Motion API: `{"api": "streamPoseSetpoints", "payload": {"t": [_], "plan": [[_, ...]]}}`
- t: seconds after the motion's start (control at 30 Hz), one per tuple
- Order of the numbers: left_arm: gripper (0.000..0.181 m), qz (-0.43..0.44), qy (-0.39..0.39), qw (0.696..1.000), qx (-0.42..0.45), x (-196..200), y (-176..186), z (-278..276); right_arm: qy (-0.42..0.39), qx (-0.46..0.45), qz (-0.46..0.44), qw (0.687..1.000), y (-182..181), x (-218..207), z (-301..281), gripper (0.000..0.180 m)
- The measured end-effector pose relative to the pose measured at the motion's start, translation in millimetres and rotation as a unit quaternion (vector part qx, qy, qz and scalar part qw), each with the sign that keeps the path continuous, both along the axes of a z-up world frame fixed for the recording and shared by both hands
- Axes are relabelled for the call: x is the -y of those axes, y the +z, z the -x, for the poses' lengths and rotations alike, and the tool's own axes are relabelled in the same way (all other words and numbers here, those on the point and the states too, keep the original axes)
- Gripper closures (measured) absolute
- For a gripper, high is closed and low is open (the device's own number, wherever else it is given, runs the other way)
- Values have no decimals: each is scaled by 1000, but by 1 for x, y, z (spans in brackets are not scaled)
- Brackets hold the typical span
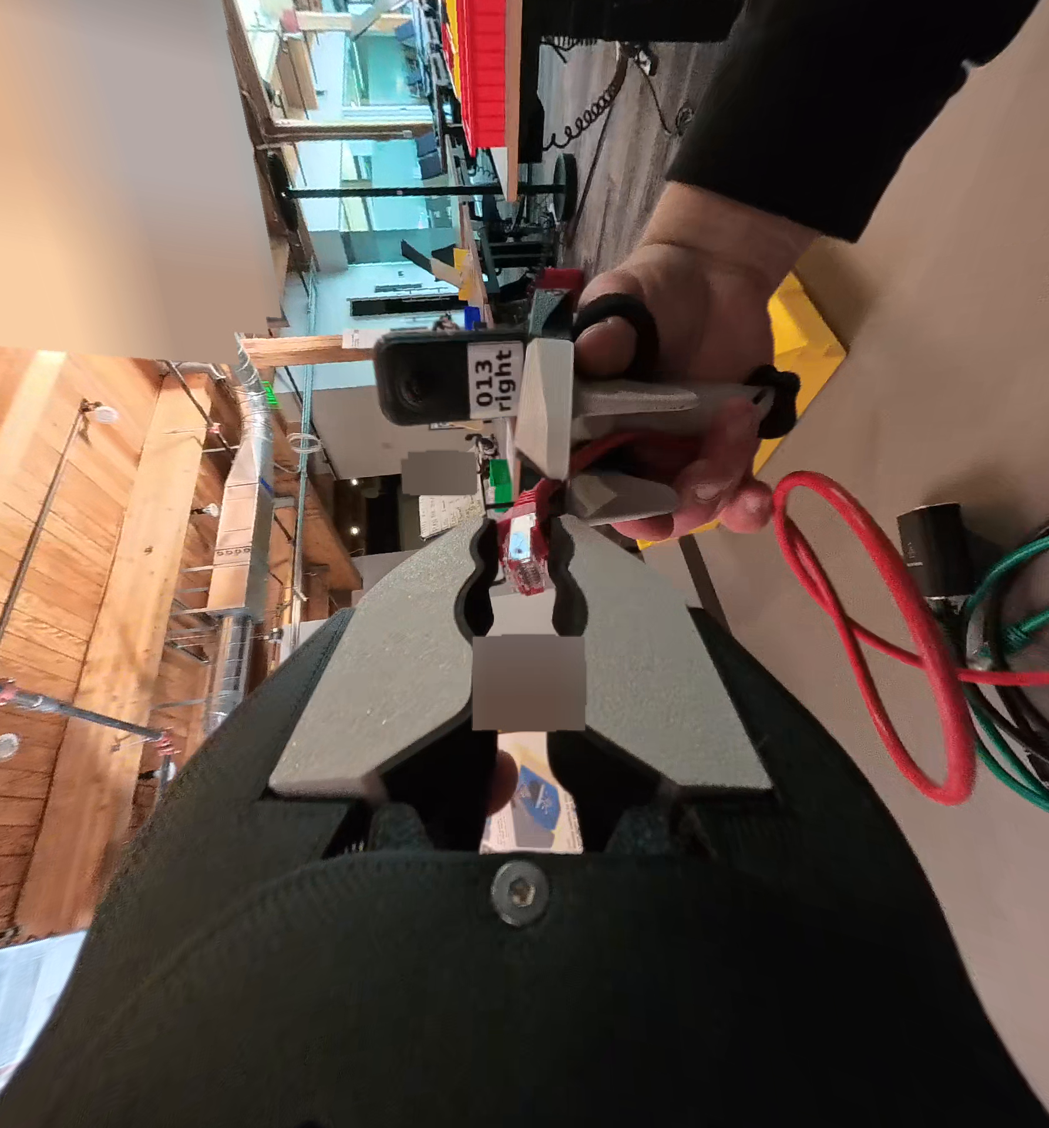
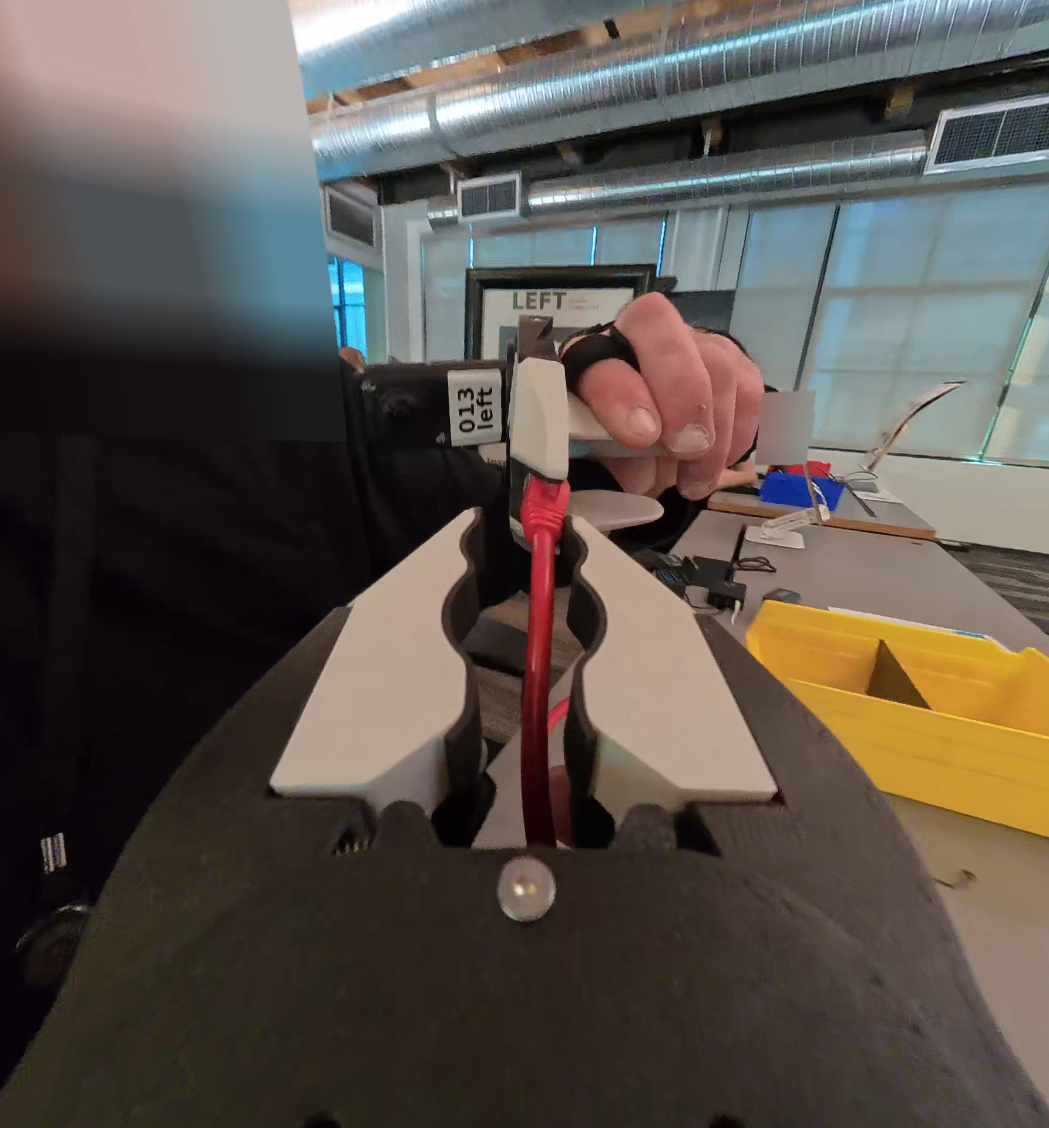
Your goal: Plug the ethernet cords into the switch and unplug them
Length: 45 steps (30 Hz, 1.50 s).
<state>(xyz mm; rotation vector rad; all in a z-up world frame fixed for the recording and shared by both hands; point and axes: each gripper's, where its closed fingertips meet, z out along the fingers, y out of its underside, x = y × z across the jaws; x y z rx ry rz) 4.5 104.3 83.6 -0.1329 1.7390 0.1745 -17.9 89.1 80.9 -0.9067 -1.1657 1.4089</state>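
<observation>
A red ethernet cord (image 1: 864, 616) loops over the table, and its clear-tipped plug (image 1: 525, 558) sits between my left gripper's fingertips. My left gripper (image 1: 523, 549) is shut on that plug and held up in the air. In the right wrist view the cord (image 2: 540, 641) runs up between my right gripper's fingers to the red boot (image 2: 543, 506) at the left gripper (image 2: 540, 488). My right gripper (image 2: 525, 525) is open, loosely around the cord with a gap on its left side. It also shows in the left wrist view (image 1: 562, 479). A black device (image 1: 937, 549) sits among the cords; I see no ports on it.
A green cord (image 1: 1028, 616) lies tangled with the red one by the black device. A yellow divided bin (image 2: 876, 732) stands on the table to the right. Small black electronics (image 2: 711, 580) lie farther back. A person's dark sleeve fills the left side. Less than 4 cm separates the two grippers' tips. From either gripper's tips it is about 30 cm to the black device (image 1: 937, 549).
</observation>
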Motion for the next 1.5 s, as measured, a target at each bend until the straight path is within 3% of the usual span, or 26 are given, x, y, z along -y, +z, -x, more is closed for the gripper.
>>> {"api": "streamPoseSetpoints", "payload": {"t": [0.17,0.27,0.6,0.77,0.9,1.0,1.17,1.4,1.5], "plan": [[165,-56,0,998,20,-2,0,1,35,-34,42,998,4,-2,-2,158],[165,-70,0,997,18,-2,-1,1,24,-36,46,998,3,-8,-2,169],[164,-81,17,996,33,-10,-1,-3,-28,-16,21,999,1,-17,-5,170],[105,23,95,995,13,-33,-2,4,-93,36,-6,995,-9,-28,-13,170],[104,90,119,989,13,-54,-8,13,-135,33,-19,990,2,-30,-40,170],[106,125,143,982,-23,-74,-37,12,-180,53,-36,982,8,-30,-61,170],[98,229,162,949,-140,-101,-124,-2,-236,95,-59,965,11,-25,-86,170],[98,336,179,887,-263,-132,-230,-28,-262,92,-67,958,18,-20,-109,170],[99,348,170,873,-295,-133,-262,-44,-263,88,-67,958,18,-20,-113,170]]}}
